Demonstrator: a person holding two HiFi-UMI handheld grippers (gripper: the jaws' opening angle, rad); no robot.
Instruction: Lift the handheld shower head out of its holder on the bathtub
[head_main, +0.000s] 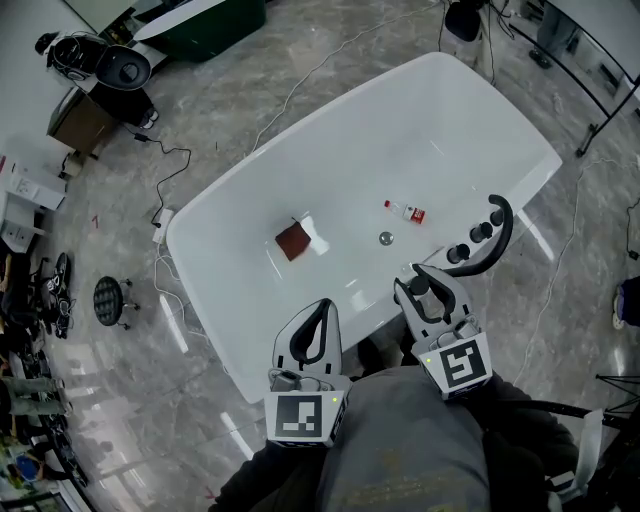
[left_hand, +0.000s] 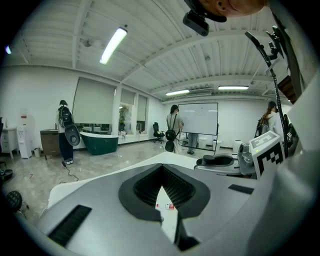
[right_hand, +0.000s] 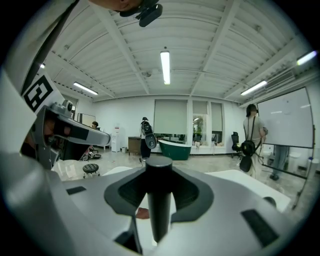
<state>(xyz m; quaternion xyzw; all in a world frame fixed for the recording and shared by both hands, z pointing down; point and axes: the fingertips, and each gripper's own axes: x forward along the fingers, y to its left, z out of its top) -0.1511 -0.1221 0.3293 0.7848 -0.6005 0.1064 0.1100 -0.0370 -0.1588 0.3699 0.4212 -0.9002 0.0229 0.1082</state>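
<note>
The handheld shower head (head_main: 420, 286) is a black cylinder standing upright in its holder on the near rim of the white bathtub (head_main: 230, 300). My right gripper (head_main: 424, 278) reaches around it. In the right gripper view the shower head (right_hand: 159, 195) stands in the hollow between the jaws of the right gripper (right_hand: 156, 222). A strip of white tub shows between it and the left jaw, so the gripper is open. My left gripper (head_main: 321, 305) hovers over the near rim to the left. Its tips meet and nothing is in the left gripper (left_hand: 165, 212).
A black curved faucet spout (head_main: 502, 232) and knobs (head_main: 480, 232) sit on the rim just beyond the shower head. In the tub lie a brown cloth (head_main: 292, 241), a small red-and-white item (head_main: 408, 212) and the drain (head_main: 386, 238). Cables and a stool (head_main: 108, 298) are on the floor to the left.
</note>
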